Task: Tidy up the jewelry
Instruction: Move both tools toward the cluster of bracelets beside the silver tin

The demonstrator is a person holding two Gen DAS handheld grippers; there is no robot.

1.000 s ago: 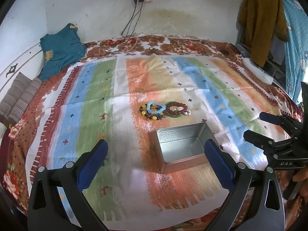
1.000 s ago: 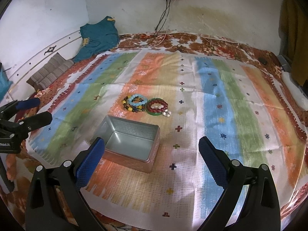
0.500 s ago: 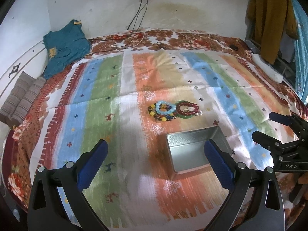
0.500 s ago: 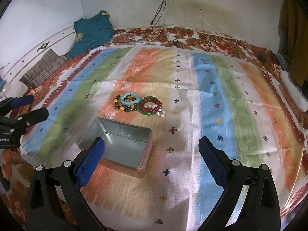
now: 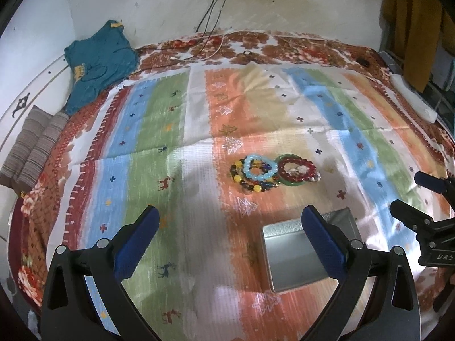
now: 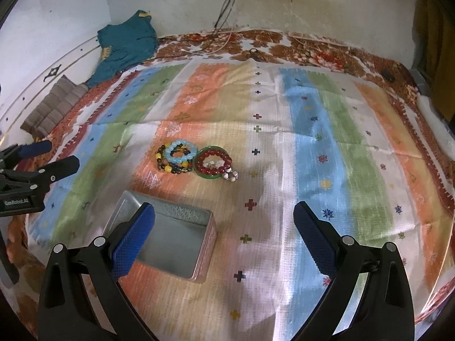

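Observation:
A pile of bead bracelets lies on the striped cloth: a light blue one over dark and yellow beads, beside a red bead bracelet on a green bangle. The pile also shows in the right wrist view, with the red bracelet. An open, empty metal tin stands nearer me, also in the right wrist view. My left gripper is open, above the cloth left of the tin. My right gripper is open, right of the tin.
The striped cloth covers a bed with a floral blanket. A teal garment and folded striped fabric lie at the back left. Cables hang on the wall. Clothes hang at the right.
Both grippers have drifted left and forward, so the tin and the bracelets sit further right and closer in the left view. Both stay open. Nothing on the cloth has moved.

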